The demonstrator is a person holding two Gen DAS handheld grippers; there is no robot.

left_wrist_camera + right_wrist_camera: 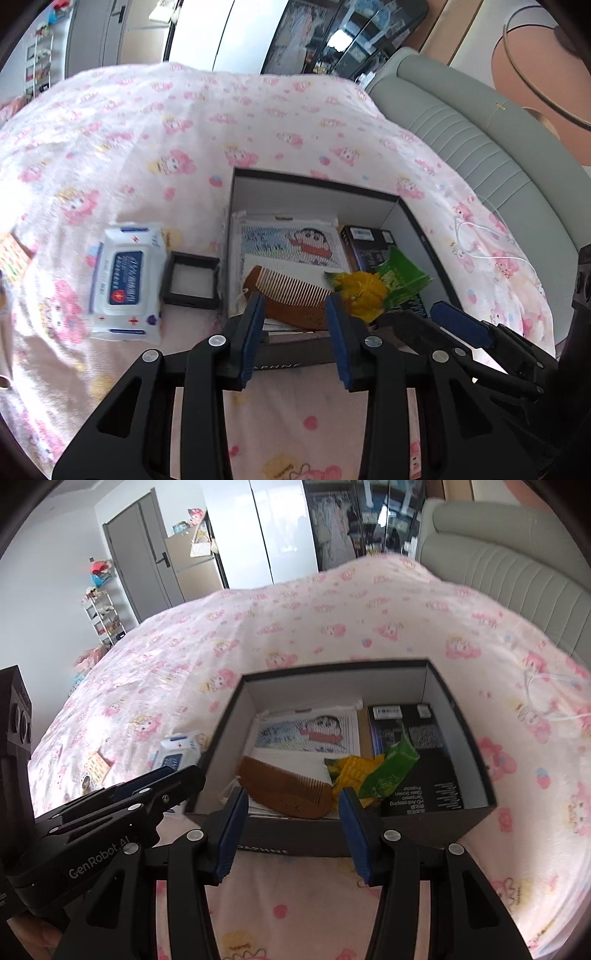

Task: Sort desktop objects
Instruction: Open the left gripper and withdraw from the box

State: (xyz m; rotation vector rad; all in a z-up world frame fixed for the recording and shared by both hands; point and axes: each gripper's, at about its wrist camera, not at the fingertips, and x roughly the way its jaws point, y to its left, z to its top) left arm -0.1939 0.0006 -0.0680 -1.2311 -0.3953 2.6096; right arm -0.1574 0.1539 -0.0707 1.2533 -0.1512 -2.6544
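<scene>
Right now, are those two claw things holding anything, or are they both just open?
Left gripper: open, blue-padded fingers apart, holding nothing.
Right gripper: open, holding nothing, over the near edge of the black cardboard box.

Bed with pink cartoon-print cotton sheet (280, 122), pale green padded headboard (461, 122) at its far right. Directly on the sheet: open black cardboard box with white inside (424, 236), small black square frame tray (192, 280) touching the box's left wall, white-and-blue wet-wipes pack (125, 284) just left of the tray, thin white cable (476, 236) right of the box.
</scene>
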